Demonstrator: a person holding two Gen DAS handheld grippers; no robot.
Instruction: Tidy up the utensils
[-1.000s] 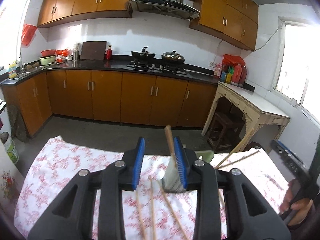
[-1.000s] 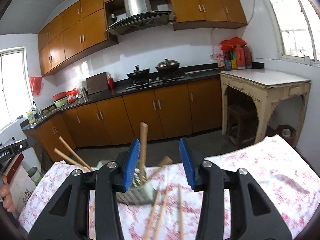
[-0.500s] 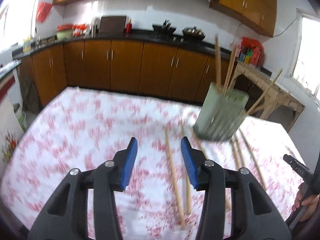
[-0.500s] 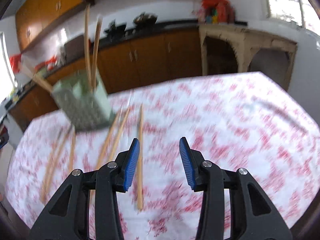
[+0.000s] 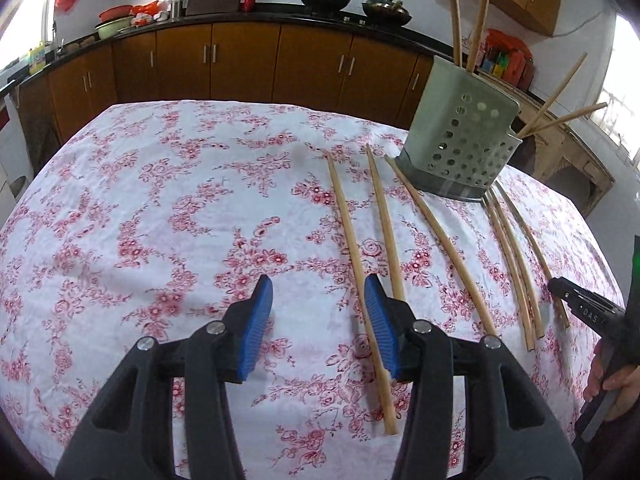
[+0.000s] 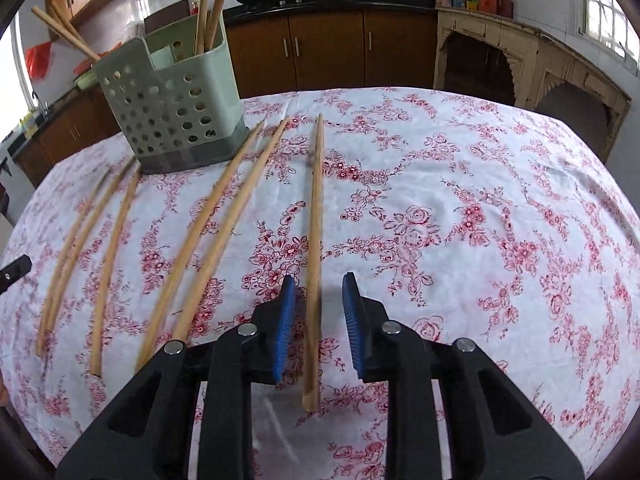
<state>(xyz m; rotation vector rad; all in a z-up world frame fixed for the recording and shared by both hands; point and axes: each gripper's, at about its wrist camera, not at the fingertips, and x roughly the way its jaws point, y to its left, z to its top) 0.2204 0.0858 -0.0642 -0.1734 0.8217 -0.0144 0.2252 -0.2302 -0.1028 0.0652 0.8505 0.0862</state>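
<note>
A pale green perforated utensil holder point(image 5: 460, 148) point(image 6: 176, 108) stands on the floral tablecloth with a few chopsticks upright in it. Several wooden chopsticks lie loose on the cloth in front of it. My left gripper point(image 5: 320, 320) is open and empty; its right finger sits over the near end of one chopstick point(image 5: 356, 264). My right gripper point(image 6: 318, 316) is open, low over the cloth, with one chopstick point(image 6: 316, 220) lying between its fingers, not clamped. A further group of chopsticks point(image 5: 516, 256) point(image 6: 80, 236) lies beside the holder.
The table point(image 5: 140, 200) point(image 6: 500, 200) wears a white cloth with red flowers. Brown kitchen cabinets point(image 5: 240, 60) and a stove run behind it. A worn cream side table point(image 6: 520, 52) stands to the right. The right gripper's body shows at the left view's edge point(image 5: 592, 316).
Both grippers have tilted down from facing the kitchen to low over the table. The right gripper now straddles a loose chopstick, and the left sits beside another.
</note>
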